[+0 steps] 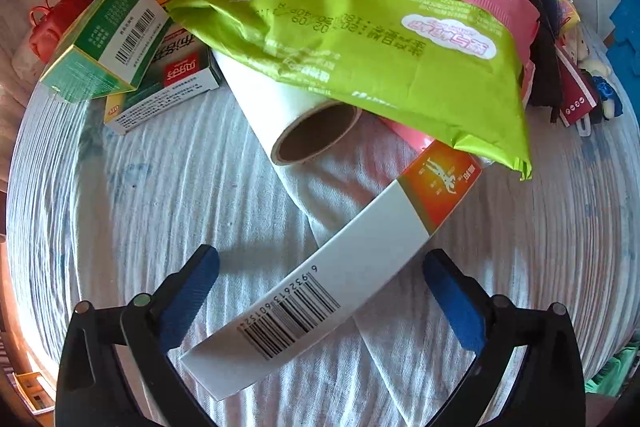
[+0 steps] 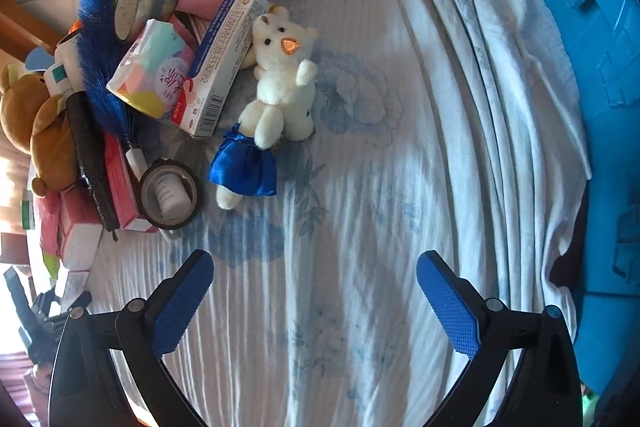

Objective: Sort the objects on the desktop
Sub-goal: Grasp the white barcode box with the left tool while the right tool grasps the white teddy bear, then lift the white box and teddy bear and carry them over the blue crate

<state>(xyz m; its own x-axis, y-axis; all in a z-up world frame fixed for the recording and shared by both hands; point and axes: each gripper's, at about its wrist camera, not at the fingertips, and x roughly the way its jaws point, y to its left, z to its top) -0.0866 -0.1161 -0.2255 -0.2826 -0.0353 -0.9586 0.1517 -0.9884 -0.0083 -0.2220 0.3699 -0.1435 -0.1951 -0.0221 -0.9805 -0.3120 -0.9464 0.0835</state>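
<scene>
Two grippers, jaws apart, empty. Left gripper (image 1: 320, 287) straddles barcoded white box (image 1: 320, 287) lying on cloth-covered table (image 1: 140, 187); right gripper (image 2: 314, 293) over bare cloth, clutter pile left, blue crate (image 2: 592, 27) right.

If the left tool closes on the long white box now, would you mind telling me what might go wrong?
1. The white box runs under the green packet; pulling it may drag that packet and the leaning pile down.
2. The white roll lies beside it and could roll away.
3. The left tool straddles the box at an angle, so it might twist.
</scene>
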